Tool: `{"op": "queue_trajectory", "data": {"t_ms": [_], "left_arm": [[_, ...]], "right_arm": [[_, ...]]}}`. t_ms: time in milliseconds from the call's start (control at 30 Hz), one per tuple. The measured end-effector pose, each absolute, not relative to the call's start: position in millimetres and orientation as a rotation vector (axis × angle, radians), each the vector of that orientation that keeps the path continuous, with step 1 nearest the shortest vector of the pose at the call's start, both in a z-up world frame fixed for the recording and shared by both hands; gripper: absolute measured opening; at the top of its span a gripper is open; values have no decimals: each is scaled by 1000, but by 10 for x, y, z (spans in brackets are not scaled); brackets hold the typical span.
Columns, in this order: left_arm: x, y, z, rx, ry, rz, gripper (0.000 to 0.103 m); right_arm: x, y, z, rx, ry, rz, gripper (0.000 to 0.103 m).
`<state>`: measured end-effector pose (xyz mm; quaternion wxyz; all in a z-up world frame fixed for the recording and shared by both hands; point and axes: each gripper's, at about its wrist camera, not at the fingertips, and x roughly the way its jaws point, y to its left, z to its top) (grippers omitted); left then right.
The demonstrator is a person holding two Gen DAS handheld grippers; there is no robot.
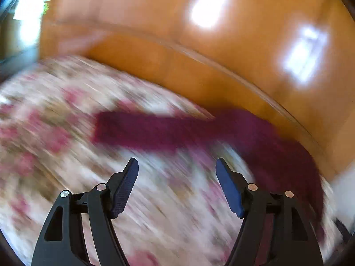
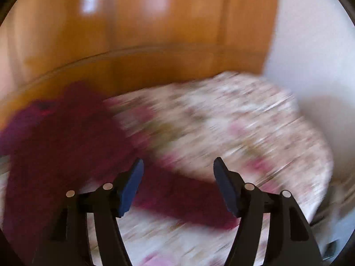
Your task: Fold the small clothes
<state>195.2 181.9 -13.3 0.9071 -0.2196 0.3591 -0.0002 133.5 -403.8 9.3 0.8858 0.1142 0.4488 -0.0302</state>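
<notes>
A dark maroon knitted garment (image 1: 168, 130) lies spread on a floral bedspread (image 1: 55, 115). In the left wrist view one sleeve stretches left and the body runs off to the right. My left gripper (image 1: 177, 166) is open and empty, above the bedspread just short of the sleeve. In the right wrist view the garment (image 2: 66, 133) fills the left side and a sleeve runs down to the right under the fingers. My right gripper (image 2: 178, 166) is open and empty, over that sleeve. Both views are motion-blurred.
A glossy orange wooden headboard (image 1: 221, 44) rises right behind the garment; it also shows in the right wrist view (image 2: 133, 33). A white wall (image 2: 310, 55) stands at the right of the bed. The bedspread (image 2: 233, 122) extends right of the garment.
</notes>
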Motion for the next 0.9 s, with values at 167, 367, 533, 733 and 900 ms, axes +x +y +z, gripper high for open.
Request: {"op": "queue_trajectory", "data": {"t_ms": [167,367,533,733,900], "left_arm": [[1723,1169,-688,-581,936,-369,71],[1558,698,-1084,-725,1040,-512,45],[1522,551,-957,-632,1013,-501,9],[1232,912,-299,-566,864,-485,7],[695,1144,-217,-531,884,-466,7]], "right_arm": [[927,-3423,-346,508,1126,310,67],[725,-2989,-623,534,1210,411,55],[815,-2933,-424,461,1175,423,20],[721,-3066,262,348,993,469,16],[401,-3109,133,201,1035,453,15]]}}
